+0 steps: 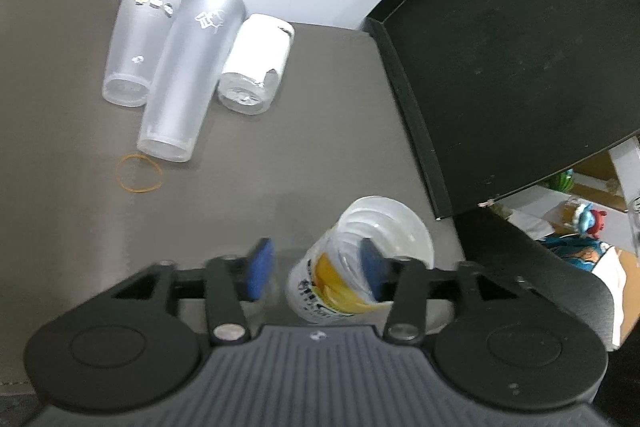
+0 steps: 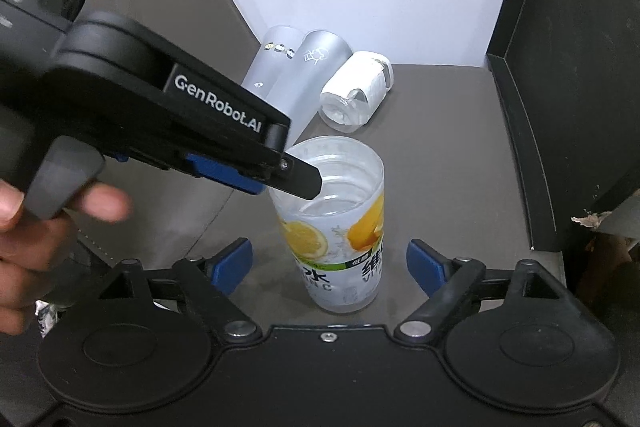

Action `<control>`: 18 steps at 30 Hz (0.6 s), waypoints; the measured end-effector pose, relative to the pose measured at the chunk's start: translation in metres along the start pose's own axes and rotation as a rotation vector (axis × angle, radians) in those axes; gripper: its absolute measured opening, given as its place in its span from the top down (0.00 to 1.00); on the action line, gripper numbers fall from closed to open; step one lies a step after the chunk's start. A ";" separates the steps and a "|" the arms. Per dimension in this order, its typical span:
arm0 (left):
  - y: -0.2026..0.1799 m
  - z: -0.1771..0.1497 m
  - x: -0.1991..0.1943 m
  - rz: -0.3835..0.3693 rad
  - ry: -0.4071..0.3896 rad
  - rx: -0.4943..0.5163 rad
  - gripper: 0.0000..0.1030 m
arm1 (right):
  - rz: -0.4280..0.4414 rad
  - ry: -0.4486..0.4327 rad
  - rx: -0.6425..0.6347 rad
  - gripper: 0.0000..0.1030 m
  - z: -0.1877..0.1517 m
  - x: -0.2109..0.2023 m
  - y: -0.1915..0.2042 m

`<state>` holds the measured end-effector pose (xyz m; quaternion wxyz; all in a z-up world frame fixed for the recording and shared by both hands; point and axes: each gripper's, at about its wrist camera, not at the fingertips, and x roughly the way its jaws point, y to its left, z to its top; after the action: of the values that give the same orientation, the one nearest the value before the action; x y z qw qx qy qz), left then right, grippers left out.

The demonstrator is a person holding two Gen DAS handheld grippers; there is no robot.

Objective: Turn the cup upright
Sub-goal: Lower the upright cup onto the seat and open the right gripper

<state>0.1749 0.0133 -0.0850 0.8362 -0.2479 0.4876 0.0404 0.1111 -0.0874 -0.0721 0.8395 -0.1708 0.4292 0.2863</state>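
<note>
Standing upright, the lemon-print cup [image 2: 334, 223] — left hand-held gripper [image 1: 316, 273] spread wide, right hand-held gripper [image 2: 328, 263] too.

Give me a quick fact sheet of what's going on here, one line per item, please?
Surface: grey table
Main item: lemon-print cup, standing upright, mouth up
Left gripper: open, one finger inside the cup's mouth, the other outside its wall
Right gripper: open, fingers either side of the cup, not touching it
Other items: three cups lying on their sides near the white wall, side by side
Small item: rubber band flat on the table
Right side: black box
</note>
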 end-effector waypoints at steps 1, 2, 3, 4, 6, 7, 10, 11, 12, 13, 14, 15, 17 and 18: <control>0.000 0.000 -0.002 0.006 -0.005 0.004 0.43 | -0.001 -0.001 -0.001 0.18 0.000 -0.002 -0.001; -0.001 0.000 -0.004 0.010 -0.012 0.008 0.38 | -0.002 -0.001 -0.002 0.17 0.001 -0.003 -0.001; -0.001 -0.001 -0.007 0.013 -0.020 0.010 0.36 | -0.003 -0.001 -0.001 0.16 0.001 -0.006 -0.002; -0.001 -0.001 -0.010 0.014 -0.027 0.009 0.35 | -0.004 0.001 0.001 0.16 0.002 -0.007 -0.003; 0.000 -0.001 -0.016 0.008 -0.043 0.004 0.32 | 0.000 0.002 0.003 0.16 0.002 -0.011 -0.006; 0.000 -0.002 -0.020 0.000 -0.049 0.002 0.31 | 0.000 0.001 0.006 0.16 0.002 -0.013 -0.007; 0.001 -0.005 -0.030 -0.018 -0.062 0.001 0.31 | -0.004 0.000 0.026 0.16 0.002 -0.018 -0.012; 0.000 -0.006 -0.033 -0.019 -0.069 0.001 0.31 | -0.002 0.000 0.034 0.15 0.002 -0.019 -0.013; 0.001 -0.008 -0.037 -0.019 -0.075 0.002 0.31 | 0.002 0.000 0.043 0.14 0.002 -0.021 -0.014; 0.001 -0.008 -0.040 -0.019 -0.080 0.002 0.31 | 0.005 -0.002 0.050 0.12 0.001 -0.024 -0.015; 0.001 -0.009 -0.043 -0.017 -0.084 0.002 0.30 | 0.006 -0.005 0.058 0.11 0.000 -0.027 -0.016; 0.001 -0.010 -0.045 -0.014 -0.088 0.001 0.28 | 0.006 -0.008 0.065 0.09 0.000 -0.030 -0.016; 0.002 -0.013 -0.051 -0.004 -0.100 0.002 0.24 | 0.006 -0.012 0.077 0.08 -0.001 -0.035 -0.017; 0.002 -0.015 -0.054 0.000 -0.109 0.005 0.22 | 0.008 -0.012 0.084 0.08 -0.002 -0.037 -0.018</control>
<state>0.1344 0.0176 -0.0460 0.8621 -0.2432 0.4414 0.0524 0.1039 -0.1146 -0.0419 0.8475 -0.1319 0.4362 0.2721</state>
